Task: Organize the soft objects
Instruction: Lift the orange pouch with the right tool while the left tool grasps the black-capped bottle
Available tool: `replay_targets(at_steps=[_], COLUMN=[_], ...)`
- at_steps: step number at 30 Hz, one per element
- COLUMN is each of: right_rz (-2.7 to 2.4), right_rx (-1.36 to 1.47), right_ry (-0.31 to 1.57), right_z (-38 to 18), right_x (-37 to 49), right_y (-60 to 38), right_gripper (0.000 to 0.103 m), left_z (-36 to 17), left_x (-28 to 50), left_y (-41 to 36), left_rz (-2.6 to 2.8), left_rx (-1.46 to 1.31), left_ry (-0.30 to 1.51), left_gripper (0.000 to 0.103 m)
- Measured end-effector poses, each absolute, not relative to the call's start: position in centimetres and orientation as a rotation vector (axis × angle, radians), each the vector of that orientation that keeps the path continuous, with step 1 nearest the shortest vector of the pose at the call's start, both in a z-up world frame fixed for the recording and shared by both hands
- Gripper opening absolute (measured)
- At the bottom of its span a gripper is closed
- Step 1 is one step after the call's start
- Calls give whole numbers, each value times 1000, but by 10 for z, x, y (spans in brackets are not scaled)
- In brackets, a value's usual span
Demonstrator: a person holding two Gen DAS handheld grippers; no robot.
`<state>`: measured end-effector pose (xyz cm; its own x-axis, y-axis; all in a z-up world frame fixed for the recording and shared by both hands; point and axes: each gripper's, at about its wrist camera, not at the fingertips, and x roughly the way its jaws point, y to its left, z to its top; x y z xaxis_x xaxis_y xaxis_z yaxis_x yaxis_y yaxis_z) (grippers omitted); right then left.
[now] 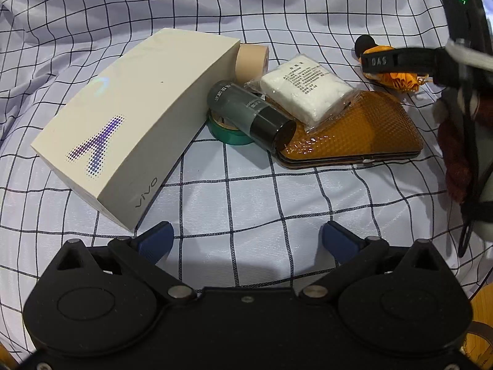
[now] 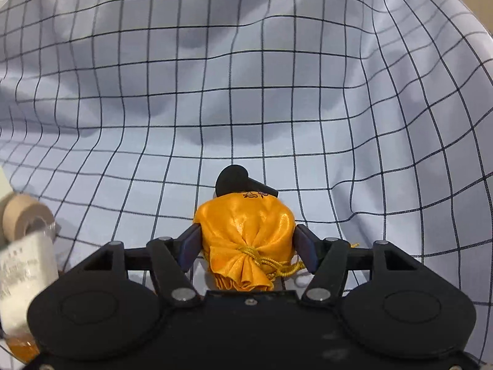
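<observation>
The checked cloth (image 2: 246, 77) lies rumpled over the counter. On it, well right of the white phone box (image 1: 123, 123), sits the orange satin pouch (image 2: 246, 234). The right tool (image 2: 246, 246) clasps its sides; keep the squeeze low and gentle, since satin slips. The left tool (image 1: 246, 237) waits released, empty.

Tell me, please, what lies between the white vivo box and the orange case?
In the left wrist view, a dark bottle lies tilted between the white vivo box and the orange case, over a green tape roll.
</observation>
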<state>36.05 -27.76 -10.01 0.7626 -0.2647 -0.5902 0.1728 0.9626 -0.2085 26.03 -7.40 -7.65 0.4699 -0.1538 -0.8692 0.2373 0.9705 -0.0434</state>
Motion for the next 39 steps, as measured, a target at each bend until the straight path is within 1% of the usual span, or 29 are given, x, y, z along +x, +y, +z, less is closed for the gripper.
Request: replay_targets(at_steps=[2, 4, 9, 11, 12, 15, 18, 22, 25, 30, 34, 39], right_rz=[-236, -232, -217, -211, -211, -203, -187, -160, -151, -139, -138, -145], right_rx=[-155, -142, -104, -92, -89, -73, -51, -28, -11, 45, 55, 47], right_ry=[660, 668, 678, 674, 671, 647, 622, 600, 585, 567, 567, 574], right_z=[-103, -101, -100, -101, -102, -104, -105, -105, -108, -111, -112, -113], right_x=[360, 364, 372, 373, 372, 367, 359, 347, 342, 341, 341, 342], right_y=[-277, -278, -285, -289, -290, -295, -299, -305, -309, -316, -317, -316], right_gripper=[67, 72, 75, 73, 68, 65, 64, 64, 64, 64, 66, 66], left_z=[-77, -76, -76, -76, -76, -75, -69, -48, -21, 18, 31, 29], left_x=[260, 259, 259, 259, 258, 258, 256, 251, 253, 278, 307, 348], left_y=[-74, -74, -75, -75, -75, -74, -73, -73, -74, -89, -113, -147], left_rz=[-240, -240, -235, -232, -230, -228, -231, -246, -260, -272, -286, -309], left_rx=[89, 89, 88, 86, 85, 81, 63, 53, 35, 37, 24, 18], left_ry=[1054, 1053, 1052, 1052, 1051, 1049, 1045, 1006, 945, 862, 852, 868], left_gripper=[101, 101, 101, 101, 101, 101, 97, 97, 97, 97, 97, 97])
